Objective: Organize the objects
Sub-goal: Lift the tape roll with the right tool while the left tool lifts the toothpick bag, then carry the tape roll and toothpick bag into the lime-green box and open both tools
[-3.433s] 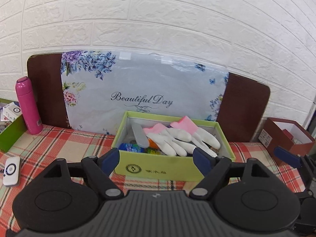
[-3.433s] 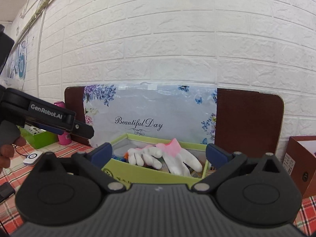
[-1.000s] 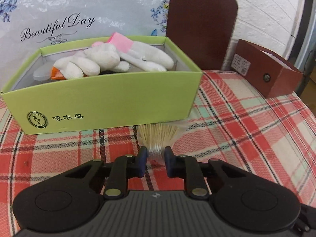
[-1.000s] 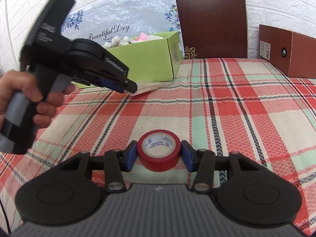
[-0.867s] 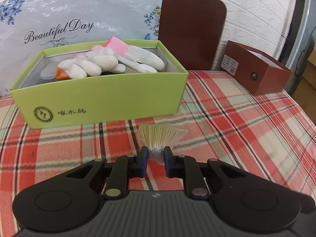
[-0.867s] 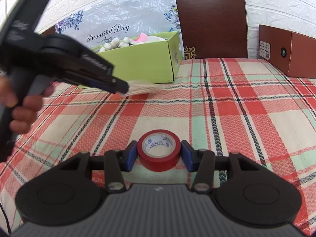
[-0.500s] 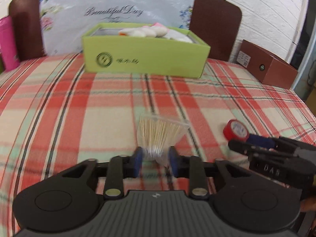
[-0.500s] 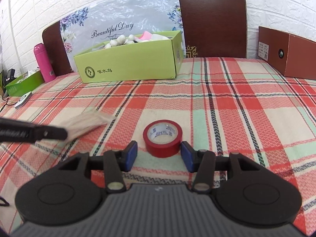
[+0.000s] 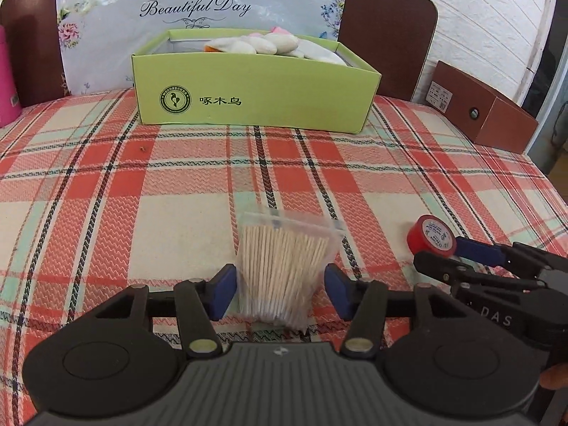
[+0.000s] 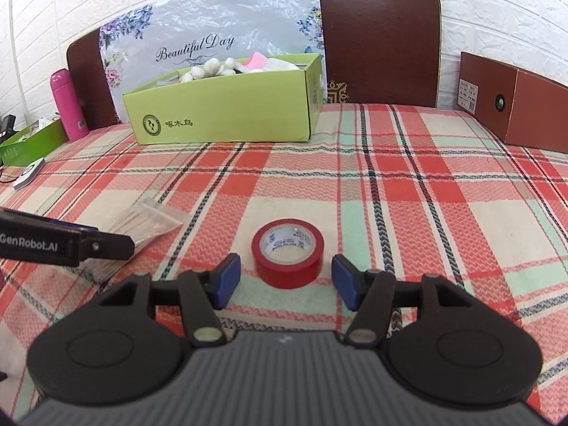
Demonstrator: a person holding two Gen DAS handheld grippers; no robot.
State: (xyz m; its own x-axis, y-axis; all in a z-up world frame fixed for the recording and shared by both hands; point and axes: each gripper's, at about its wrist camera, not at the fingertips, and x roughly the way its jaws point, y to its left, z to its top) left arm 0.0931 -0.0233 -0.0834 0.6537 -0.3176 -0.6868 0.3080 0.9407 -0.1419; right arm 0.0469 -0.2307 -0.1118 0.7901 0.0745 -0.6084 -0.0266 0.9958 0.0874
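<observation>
Red-and-cream plaid cloth (image 9: 170, 220) is shown bearing two items set down out of the grippers. A second earlier the bag of toothpicks (image 9: 282, 269) was pinched in the left gripper (image 9: 280, 291) close to the green box (image 9: 248, 96), and the red tape roll (image 10: 287, 252) was clamped in the right gripper (image 10: 285, 282). Both sets of jaws have just been opening: each item is now seen lying on the cloth between blue pads that stand clear of it, so neither is gripped. The bag has been carried well away from the box and lies near the tape, which is seen at the right of the left-wrist view. Since both items rest outside the box, which holds white gloves (image 9: 269, 44), the step is judged a laying-out rather than a stowing. Each gripper is held low over the cloth, pitched forward and downward, fingers level on either side of its item.
</observation>
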